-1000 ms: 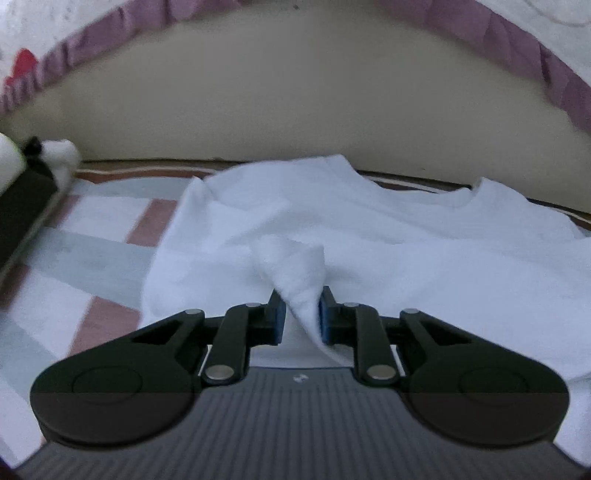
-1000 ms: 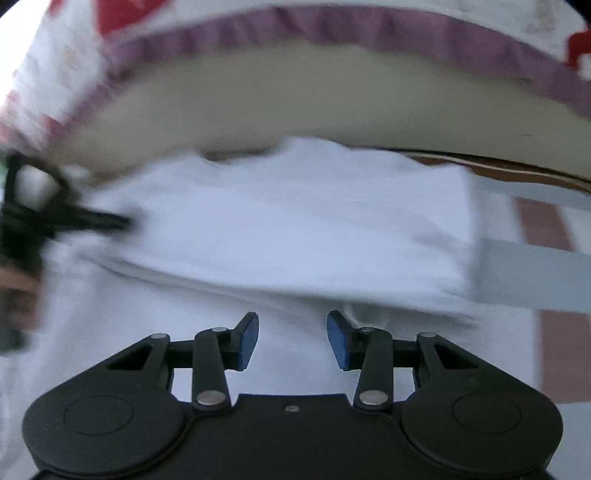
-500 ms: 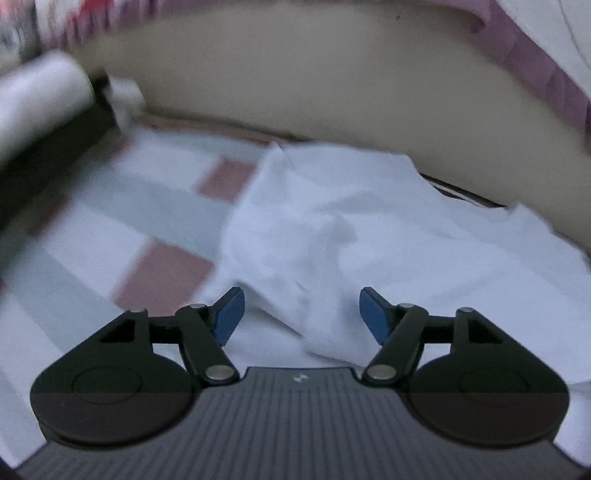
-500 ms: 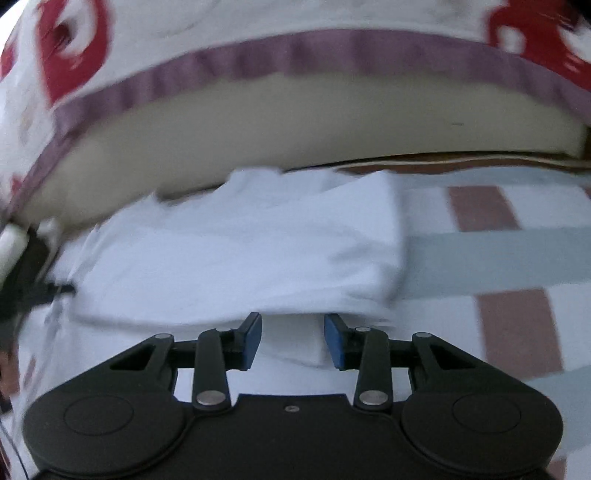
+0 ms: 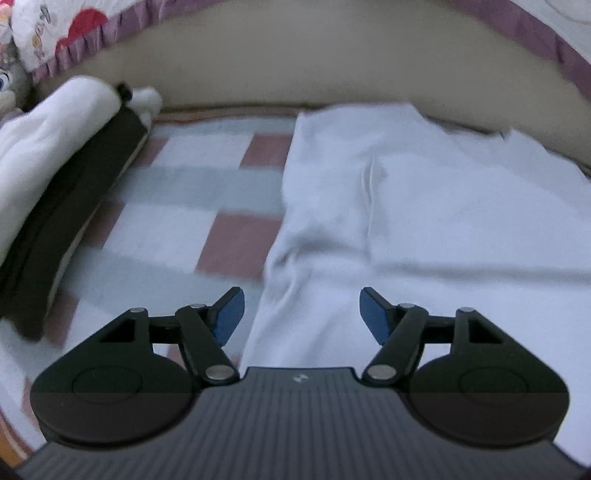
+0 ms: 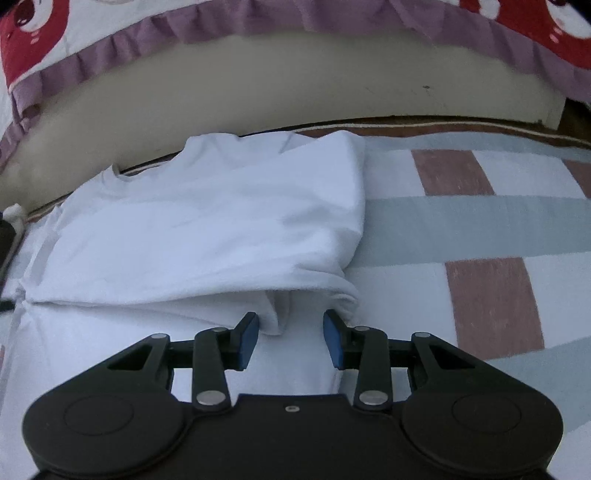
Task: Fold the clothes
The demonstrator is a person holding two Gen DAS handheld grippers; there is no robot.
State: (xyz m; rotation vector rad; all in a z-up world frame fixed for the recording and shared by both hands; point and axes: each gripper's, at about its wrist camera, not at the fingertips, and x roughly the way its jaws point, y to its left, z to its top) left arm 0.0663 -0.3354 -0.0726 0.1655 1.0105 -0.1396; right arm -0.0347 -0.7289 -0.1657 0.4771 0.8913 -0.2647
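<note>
- White T-shirt (image 6: 207,229) lies flat on the checked blanket (image 6: 461,221) (white, grey-blue and dusty-red squares), up against the blanket's far edge.
- Beyond that edge: beige mattress side (image 6: 258,96), with a purple-frilled sheet (image 6: 229,26) in a red and white print hanging over it.
- Shirt is part-folded: one side panel is turned in over the body, its fold edge running across just ahead of the right gripper (image 6: 290,334). Collar (image 6: 118,175) sits at the far edge.
- Right gripper: blue-padded fingers (image 6: 247,338) at a medium gap, nothing clamped. A loose bit of the folded layer hangs just by the left pad; can't tell if it touches.
- Left gripper (image 5: 302,315): fingers (image 5: 229,314) spread wide, empty, hovering over the near part of the shirt (image 5: 424,206) at its left border.
- In the left wrist view the shirt's left border runs straight from near to far; a vertical crease (image 5: 367,192) shows mid-cloth. View is somewhat blurred.
- Rolled white and black bundle (image 5: 55,192) lies along the blanket's left edge, well apart from the shirt; can't tell what it is.
- Soft toy (image 5: 9,77) at the far left corner, partly cut off.
</note>
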